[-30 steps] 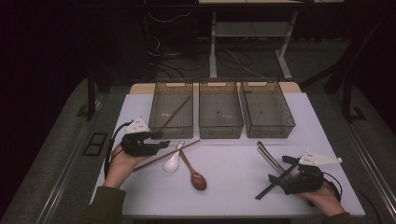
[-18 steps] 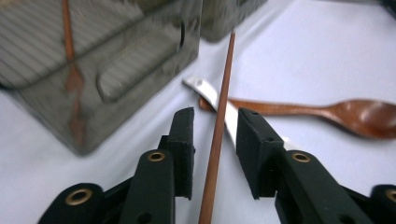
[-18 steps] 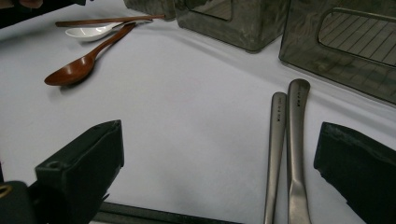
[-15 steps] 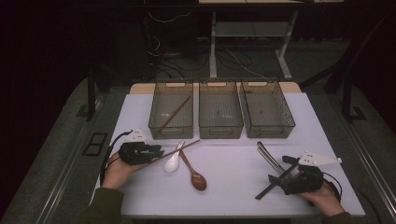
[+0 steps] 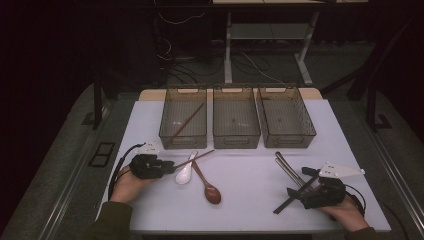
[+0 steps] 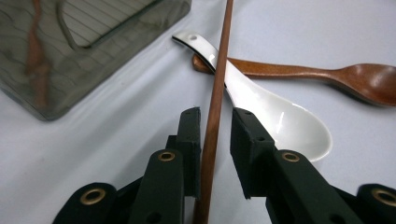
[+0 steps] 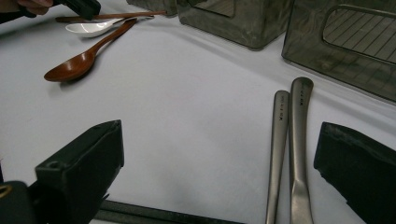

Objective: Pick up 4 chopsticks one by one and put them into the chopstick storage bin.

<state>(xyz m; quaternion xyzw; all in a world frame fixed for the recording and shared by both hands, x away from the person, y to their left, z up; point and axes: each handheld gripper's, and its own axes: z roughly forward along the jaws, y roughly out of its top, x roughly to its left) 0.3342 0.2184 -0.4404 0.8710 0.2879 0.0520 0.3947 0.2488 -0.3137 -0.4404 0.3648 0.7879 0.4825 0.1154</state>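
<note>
Table (image 5: 250, 200): white top, carrying everything below.
Trays: three smoky see-through bins in a row at the far side; the left bin (image 5: 183, 117) holds one brown stick lying aslant.
Right gripper (image 5: 295, 192): rests at the near right of the table, jaws spread wide with nothing between the pads; two metal utensil handles (image 7: 289, 140) lie side by side just inside its right jaw.
Left gripper (image 5: 170, 166): low over the near left of the table. Its jaws have just been closing around the brown chopstick (image 6: 215, 100) — the left pad sits against the stick, the right pad shows a slim gap, so not yet a full pinch.
Brown chopstick: flat on the table just in front of the left bin, crossing over the white spoon's handle.
White spoon (image 6: 275, 116): ceramic, bowl up, just beside the gripper's right jaw.
Wooden spoon (image 5: 207, 182): its handle tucked under the white spoon's handle — bowl toward the person.
</note>
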